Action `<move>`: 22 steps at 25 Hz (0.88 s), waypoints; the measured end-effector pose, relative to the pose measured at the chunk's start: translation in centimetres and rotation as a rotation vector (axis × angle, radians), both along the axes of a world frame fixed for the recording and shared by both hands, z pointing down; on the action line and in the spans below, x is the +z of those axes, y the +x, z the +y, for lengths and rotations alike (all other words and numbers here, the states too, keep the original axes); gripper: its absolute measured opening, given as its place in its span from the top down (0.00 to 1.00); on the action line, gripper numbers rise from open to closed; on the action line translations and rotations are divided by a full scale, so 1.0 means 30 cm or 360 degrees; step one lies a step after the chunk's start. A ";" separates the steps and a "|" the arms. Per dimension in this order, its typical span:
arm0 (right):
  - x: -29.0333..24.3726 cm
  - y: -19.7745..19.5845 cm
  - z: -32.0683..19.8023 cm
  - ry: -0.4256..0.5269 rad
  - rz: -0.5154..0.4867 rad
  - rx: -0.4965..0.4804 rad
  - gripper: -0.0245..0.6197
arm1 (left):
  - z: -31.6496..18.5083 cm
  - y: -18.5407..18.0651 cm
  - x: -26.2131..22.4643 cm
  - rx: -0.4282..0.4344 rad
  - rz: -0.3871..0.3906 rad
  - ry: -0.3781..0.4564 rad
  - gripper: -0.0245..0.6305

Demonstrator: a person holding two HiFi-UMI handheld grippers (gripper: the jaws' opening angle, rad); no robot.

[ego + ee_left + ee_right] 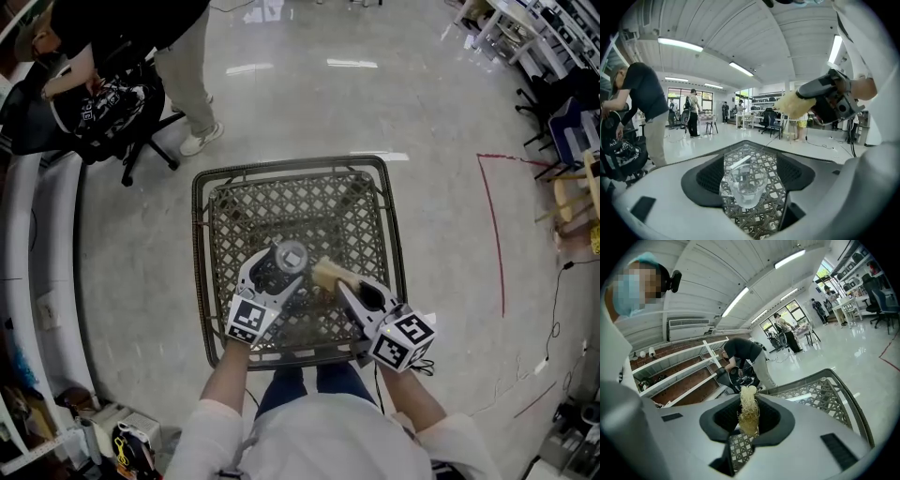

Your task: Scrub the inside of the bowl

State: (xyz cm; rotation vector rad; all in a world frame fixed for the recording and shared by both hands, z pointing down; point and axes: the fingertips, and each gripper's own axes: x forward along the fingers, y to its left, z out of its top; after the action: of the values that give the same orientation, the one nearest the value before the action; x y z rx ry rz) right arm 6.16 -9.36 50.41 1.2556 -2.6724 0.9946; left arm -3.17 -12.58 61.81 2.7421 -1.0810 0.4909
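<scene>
Two tongs ready: left tongs [281, 270] clamp clear glass bowl [292, 254] over brown woven worktop [309, 208]; right tongs [749, 422] pinch straw-coloured fibre scrubber [749, 408], likely due inside next.

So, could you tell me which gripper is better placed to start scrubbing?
The right gripper: its jaws hold the fibrous scrubber beside the glass bowl, which the left gripper holds.
</scene>
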 end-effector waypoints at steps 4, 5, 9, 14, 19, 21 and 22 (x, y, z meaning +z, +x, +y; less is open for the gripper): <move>-0.025 0.013 -0.001 0.0033 0.0005 0.0019 0.83 | 0.027 0.001 -0.088 -0.0025 0.0000 0.0071 0.54; -0.031 0.016 0.000 0.0040 0.0008 0.0021 0.83 | 0.033 -0.003 -0.113 -0.0035 -0.0006 0.0105 0.71; -0.050 0.017 0.001 0.0068 0.0020 0.0031 0.83 | 0.053 -0.021 -0.201 -0.0048 0.0012 0.0194 0.85; -0.072 0.027 0.009 0.0111 0.0033 0.0036 0.83 | 0.085 -0.022 -0.287 -0.0061 0.0010 0.0216 0.87; -0.109 0.003 -0.002 0.0150 0.0048 0.0045 0.83 | 0.105 -0.040 -0.384 -0.0079 0.0055 0.0216 0.89; -0.119 0.001 -0.002 0.0169 0.0048 0.0048 0.83 | 0.119 -0.040 -0.421 -0.0082 0.0066 0.0227 0.89; -0.125 0.002 0.001 0.0176 0.0050 0.0049 0.83 | 0.127 -0.040 -0.439 -0.0085 0.0071 0.0233 0.90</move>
State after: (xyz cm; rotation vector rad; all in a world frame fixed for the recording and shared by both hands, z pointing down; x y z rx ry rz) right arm 6.21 -9.33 46.66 1.3236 -2.7265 0.8331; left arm -4.36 -8.76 48.64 2.8246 -1.2212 0.3549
